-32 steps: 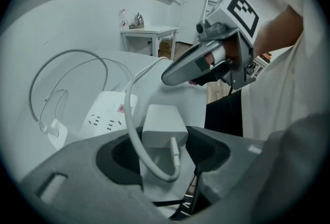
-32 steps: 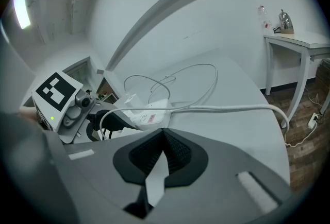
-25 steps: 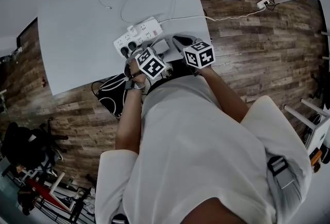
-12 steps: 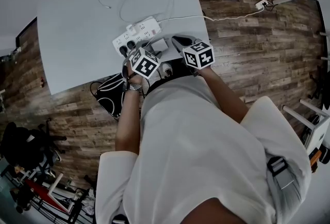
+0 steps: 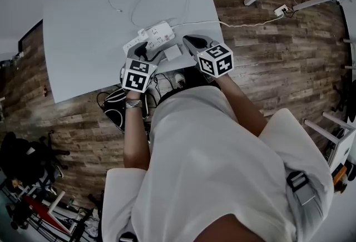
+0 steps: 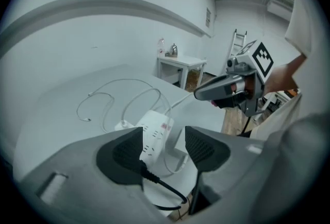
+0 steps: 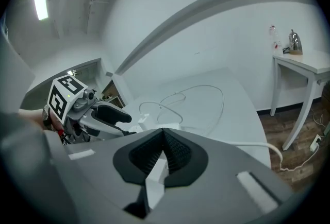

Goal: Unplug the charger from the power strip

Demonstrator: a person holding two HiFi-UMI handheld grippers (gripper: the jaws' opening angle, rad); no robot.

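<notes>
A white table carried a white power strip whose red label was too small to read. The left gripper stood spread before the strip. The right gripper was pressed together, hovering nearby. The charger sat at the strip's far end.

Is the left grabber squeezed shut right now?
No, the jaws of the left gripper stand wide apart, and the white power strip shows in the gap between them.
</notes>
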